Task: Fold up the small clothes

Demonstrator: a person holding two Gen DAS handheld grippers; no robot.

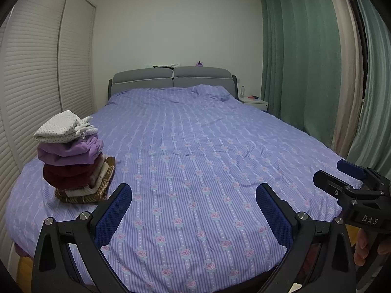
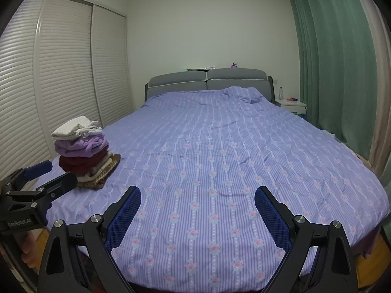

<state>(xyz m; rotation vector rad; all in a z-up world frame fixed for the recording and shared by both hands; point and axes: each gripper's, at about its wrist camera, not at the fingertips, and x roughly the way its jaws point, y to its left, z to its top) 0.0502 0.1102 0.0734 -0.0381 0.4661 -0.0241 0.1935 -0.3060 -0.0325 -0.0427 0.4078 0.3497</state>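
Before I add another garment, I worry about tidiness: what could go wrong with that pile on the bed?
The tall stack of folded small clothes leans and sits near the edge of the purple striped floral bedspread, so it may topple. The white dotted top piece overhangs and could slide off.

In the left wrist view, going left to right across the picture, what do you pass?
Slatted wardrobe doors → stack of folded clothes → grey headboard → white nightstand → green curtains.

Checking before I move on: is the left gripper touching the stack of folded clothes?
Apart. The right wrist view shows the left gripper short of the stack of folded clothes, bedspread visible between.
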